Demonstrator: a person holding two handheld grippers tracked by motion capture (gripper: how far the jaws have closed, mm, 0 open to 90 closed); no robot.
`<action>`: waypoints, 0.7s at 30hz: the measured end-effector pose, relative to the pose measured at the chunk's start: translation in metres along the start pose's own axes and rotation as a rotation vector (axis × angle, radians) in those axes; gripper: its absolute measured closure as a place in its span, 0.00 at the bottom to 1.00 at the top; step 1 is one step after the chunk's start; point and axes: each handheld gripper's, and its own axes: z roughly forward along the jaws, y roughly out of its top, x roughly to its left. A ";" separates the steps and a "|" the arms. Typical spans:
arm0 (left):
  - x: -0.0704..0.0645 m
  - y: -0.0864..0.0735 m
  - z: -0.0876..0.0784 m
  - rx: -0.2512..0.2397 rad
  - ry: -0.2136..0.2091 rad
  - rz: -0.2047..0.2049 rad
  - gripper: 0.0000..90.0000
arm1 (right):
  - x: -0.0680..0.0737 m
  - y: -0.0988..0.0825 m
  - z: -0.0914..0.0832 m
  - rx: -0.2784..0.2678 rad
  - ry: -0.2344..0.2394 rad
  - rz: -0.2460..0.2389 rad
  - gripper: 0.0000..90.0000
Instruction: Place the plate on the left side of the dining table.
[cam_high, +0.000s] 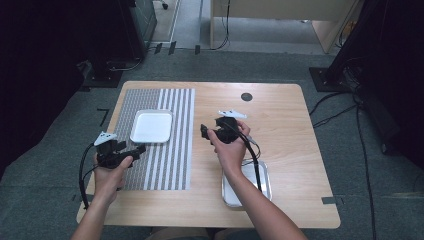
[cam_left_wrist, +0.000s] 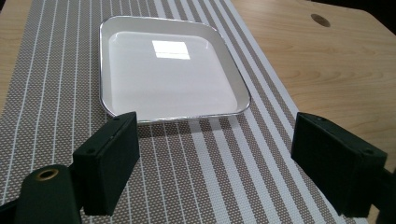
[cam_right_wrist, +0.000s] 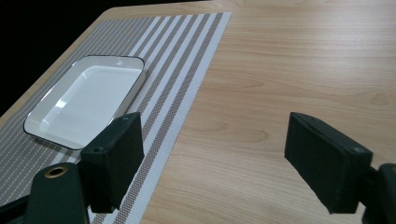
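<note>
Nearest the person, a 2nd white tray (cam_high: 264, 192) sits at the table's (cam_high: 280, 125) front edge, behind the right gripper (cam_high: 206, 133) and largely covered by the right forearm, so its contents and full outline can't be made out. Both tongs are held above the surface with jaws wide apart, nothing between them; no earlier frame here, so only the current state is given. The left gripper (cam_high: 136, 150) hovers over the striped placemat (cam_high: 175, 150), aimed at the white tray (cam_left_wrist: 168, 70) lying flat just ahead of its jaws, centred between the pads in the left gripper view; probably lined up that way for a grab at the tray's near rim, though that's a guess. The right gripper is over bare wood beside the mat's edge, pointing across toward the same tray (cam_right_wrist: 88, 100), which lies ahead and to the left of its jaws in the right gripper view, near but apart. Tray looks empty, glare patch on its floor. Farther off, a dark round spot (cam_high: 246, 96) in the tabletop beyond the right gripper, possibly a cable hole, too small to tell. Beyond the table the floor and furniture are dark and cut off.
</note>
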 end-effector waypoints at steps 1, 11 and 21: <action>-0.001 -0.001 -0.001 0.001 0.002 0.005 0.17 | -0.002 -0.001 -0.003 -0.001 0.000 0.000 0.22; -0.005 -0.020 -0.007 0.012 0.004 0.007 0.17 | -0.025 -0.007 -0.035 -0.020 -0.010 -0.012 0.23; -0.003 -0.030 -0.023 -0.014 0.054 0.003 0.17 | -0.050 -0.012 -0.075 -0.066 -0.019 -0.005 0.23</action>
